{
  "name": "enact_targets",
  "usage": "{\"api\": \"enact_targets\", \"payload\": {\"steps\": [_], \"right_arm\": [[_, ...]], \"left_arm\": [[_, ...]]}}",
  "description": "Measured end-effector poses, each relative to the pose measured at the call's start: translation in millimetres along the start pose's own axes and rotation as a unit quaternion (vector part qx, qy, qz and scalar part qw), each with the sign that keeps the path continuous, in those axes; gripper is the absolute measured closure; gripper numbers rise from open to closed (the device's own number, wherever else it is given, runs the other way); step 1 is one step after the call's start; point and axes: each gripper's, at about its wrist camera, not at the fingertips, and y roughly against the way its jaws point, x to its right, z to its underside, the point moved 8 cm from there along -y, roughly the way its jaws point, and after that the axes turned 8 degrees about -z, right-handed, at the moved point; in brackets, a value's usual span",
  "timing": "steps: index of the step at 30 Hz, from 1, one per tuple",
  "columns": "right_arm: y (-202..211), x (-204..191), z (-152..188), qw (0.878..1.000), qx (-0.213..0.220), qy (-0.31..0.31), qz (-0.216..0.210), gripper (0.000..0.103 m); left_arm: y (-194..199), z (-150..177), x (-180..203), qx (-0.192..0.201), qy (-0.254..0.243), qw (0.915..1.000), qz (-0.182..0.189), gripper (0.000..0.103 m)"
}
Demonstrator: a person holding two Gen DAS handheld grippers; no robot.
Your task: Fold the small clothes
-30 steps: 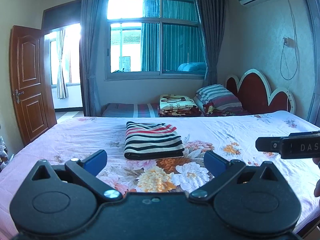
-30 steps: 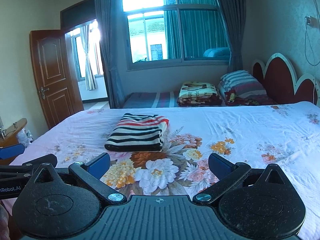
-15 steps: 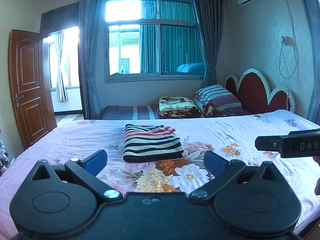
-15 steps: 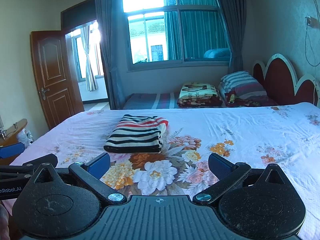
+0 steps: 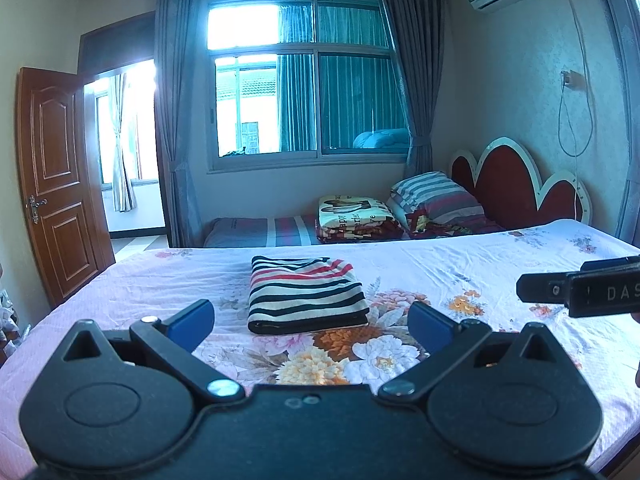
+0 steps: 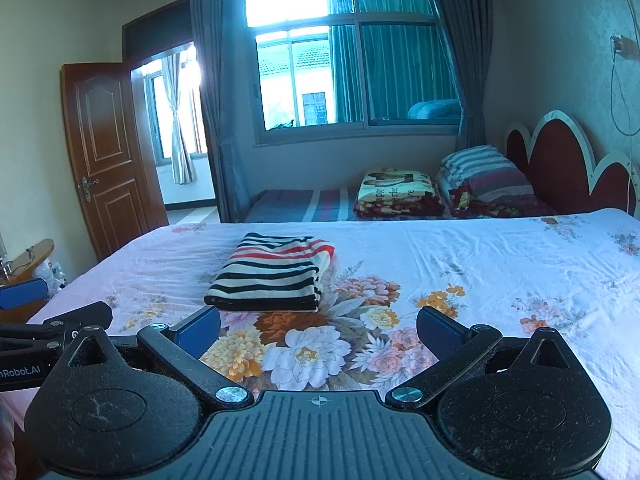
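A folded striped garment (image 5: pixel 306 294), black, white and red, lies flat on the floral bed sheet (image 5: pixel 460 276). It also shows in the right wrist view (image 6: pixel 272 274). My left gripper (image 5: pixel 312 326) is open and empty, held back from the garment above the near part of the bed. My right gripper (image 6: pixel 318 330) is open and empty, also short of the garment and to its right. Part of the right gripper shows at the right edge of the left wrist view (image 5: pixel 580 292).
A second bed (image 5: pixel 264 232) with a folded blanket (image 5: pixel 356 216) and striped pillow (image 5: pixel 434 198) stands behind. A red headboard (image 5: pixel 516 184) is at the right. A wooden door (image 5: pixel 56 184) is open at the left. A small side table (image 6: pixel 30 256) stands left.
Both grippers have drawn back and risen slightly from the garment. The garment lies still and both jaws stay open.
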Motion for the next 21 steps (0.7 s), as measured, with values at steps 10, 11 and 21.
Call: {"api": "enact_targets", "payload": {"steps": [10, 11, 21], "right_arm": [[-6, -4, -4, 1.000, -0.002, 0.005, -0.008, 0.000], [-7, -4, -5, 1.000, -0.003, 0.005, -0.010, 0.000], [-19, -7, -5, 1.000, -0.008, 0.005, -0.022, 0.000]], "left_arm": [[-5, 1, -2, -0.003, 0.007, 1.0000, -0.001, 0.001], [-6, 1, -3, -0.006, 0.011, 0.9999, 0.001, 0.001], [-11, 2, -6, -0.006, 0.016, 0.9999, -0.001, 0.001]]}}
